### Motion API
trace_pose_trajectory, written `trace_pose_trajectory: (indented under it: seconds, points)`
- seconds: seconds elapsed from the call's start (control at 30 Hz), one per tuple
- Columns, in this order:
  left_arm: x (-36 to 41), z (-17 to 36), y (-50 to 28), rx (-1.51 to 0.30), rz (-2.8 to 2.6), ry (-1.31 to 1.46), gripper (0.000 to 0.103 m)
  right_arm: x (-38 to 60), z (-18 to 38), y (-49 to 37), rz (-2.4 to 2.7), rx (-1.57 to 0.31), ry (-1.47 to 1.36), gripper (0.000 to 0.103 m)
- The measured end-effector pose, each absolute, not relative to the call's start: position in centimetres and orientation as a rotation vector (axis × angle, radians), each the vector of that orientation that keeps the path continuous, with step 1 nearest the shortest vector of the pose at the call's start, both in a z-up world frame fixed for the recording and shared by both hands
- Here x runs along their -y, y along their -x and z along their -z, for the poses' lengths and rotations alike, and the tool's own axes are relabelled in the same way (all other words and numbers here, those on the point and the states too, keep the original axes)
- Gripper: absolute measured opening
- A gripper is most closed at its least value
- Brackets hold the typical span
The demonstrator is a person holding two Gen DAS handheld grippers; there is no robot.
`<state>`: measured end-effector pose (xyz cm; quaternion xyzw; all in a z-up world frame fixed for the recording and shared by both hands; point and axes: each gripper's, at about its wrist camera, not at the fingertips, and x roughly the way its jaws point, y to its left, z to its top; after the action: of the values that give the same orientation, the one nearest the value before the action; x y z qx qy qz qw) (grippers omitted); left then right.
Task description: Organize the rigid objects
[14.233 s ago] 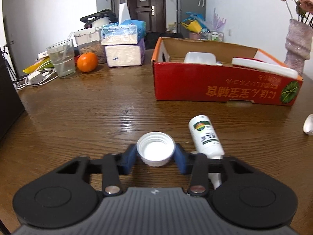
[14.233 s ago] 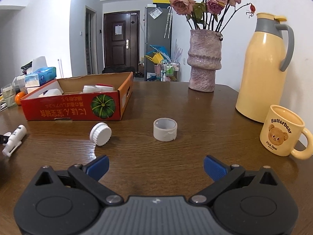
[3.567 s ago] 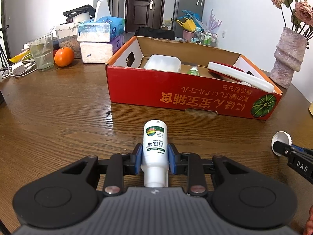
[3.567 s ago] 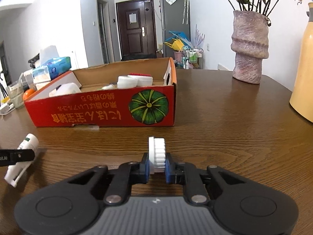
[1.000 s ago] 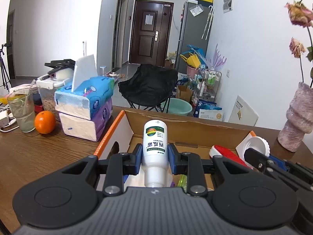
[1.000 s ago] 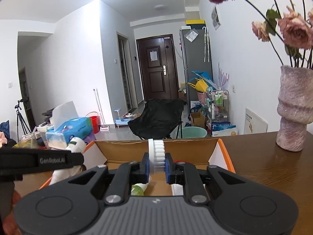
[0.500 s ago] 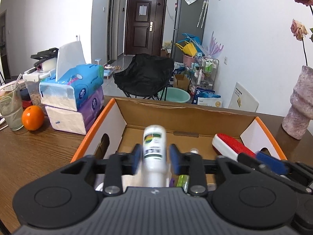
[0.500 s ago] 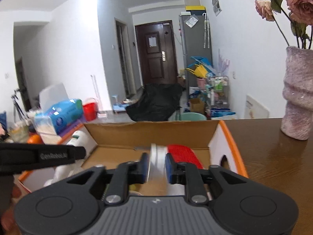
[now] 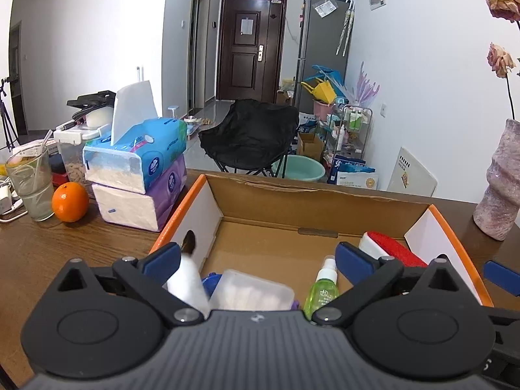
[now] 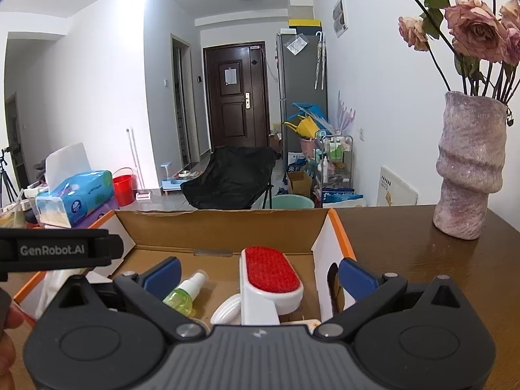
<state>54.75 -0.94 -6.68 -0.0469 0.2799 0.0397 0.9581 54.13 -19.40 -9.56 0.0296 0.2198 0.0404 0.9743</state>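
So both drops are happening right over the cardboard box [image 9: 318, 206] at this point: the left hand-held gripper [image 9: 258, 260] has its jaws opening wide with nothing pressed between the pads, and the white bottle [image 9: 187, 281] sits blurred just under its left finger, looking like it's tipping down into the box's left corner. The right hand-held gripper [image 10: 258, 271] is opening too, nothing pinched, and a white ribbed cap [image 10: 226, 313] lies on the box floor right against the lint brush [image 10: 269, 276]. That's the release step of the sort, by the look of it. Next move probably calls for both grippers backing up and out without clipping the box walls, then hunting for whatever is left out on the wooden counter [image 10: 406, 247]; none of that is in view here. Material-wise: the box is plain brown corrugated inside with orange-edged white flaps, the brush is hard white plastic with a fuzzy red oval pad, there's a small translucent green spray bottle [image 9: 323, 287] with a white nozzle, and a frosted rectangular plastic case [image 9: 250, 289]. All rigid, smooth stuff that could slide or roll a bit once dropped.
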Motion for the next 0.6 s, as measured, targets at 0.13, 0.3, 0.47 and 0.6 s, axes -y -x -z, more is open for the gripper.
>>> trace_pose_trajectory:
  seconds: [0.13,0.3,0.47,0.6]
  points:
    - [0.6,6.1,-54.2,-0.564,-0.081,0.103,0.103,19.4,9.1,-53.4,-0.091,-0.444,-0.047,0.103]
    - [-0.1,4.8,-52.6,-0.544,-0.067,0.112,0.103,19.4,8.3,-51.7,-0.102,-0.433,-0.043,0.103]
    - [-0.3,3.2,-49.9,-0.525,-0.067,0.097,0.103,19.7,6.9,-49.3,-0.111,-0.413,-0.044,0.103]
    - [-0.7,1.9,-46.6,-0.508,-0.064,0.088,0.103,20.1,5.5,-46.0,-0.118,-0.391,-0.046,0.103]
